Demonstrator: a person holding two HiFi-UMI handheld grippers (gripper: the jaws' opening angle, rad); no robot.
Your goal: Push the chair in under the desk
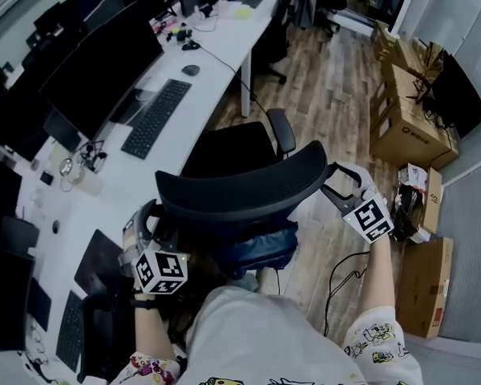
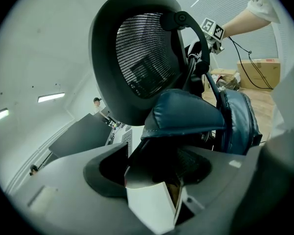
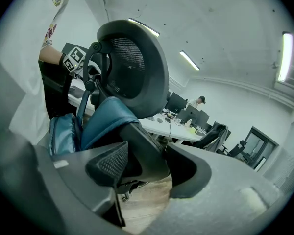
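- The black mesh office chair (image 1: 240, 187) stands on the wooden floor (image 1: 329, 87), right in front of the person. Its seat is just beside the desk edge and is not under it yet.
- A soft blue cushion (image 1: 256, 247) hangs on the back of the chair, at six o'clock from the top of the backrest.
- The left gripper (image 1: 147, 221) is at eight o'clock on the backrest. Its jaws are spread wide because the chair's edge is thick. They look closed on that edge.
- The right gripper (image 1: 335, 184) is at three o'clock on the backrest. Its jaws are wide too, and a black bar of the chair sits snug between them.
- I think there is one gripper on each side so the chair rolls straight and does not spin.
- The long white desk (image 1: 224, 50) runs from nine o'clock up to twelve o'clock from the chair. The push likely has to go toward ten o'clock.
- A black keyboard (image 1: 156, 119) and a big dark monitor (image 1: 96, 70) sit on the desk, well back from its edge.
- Brown cardboard boxes (image 1: 405, 127) are stacked at two o'clock, well apart from the chair, so they should not get in the way.
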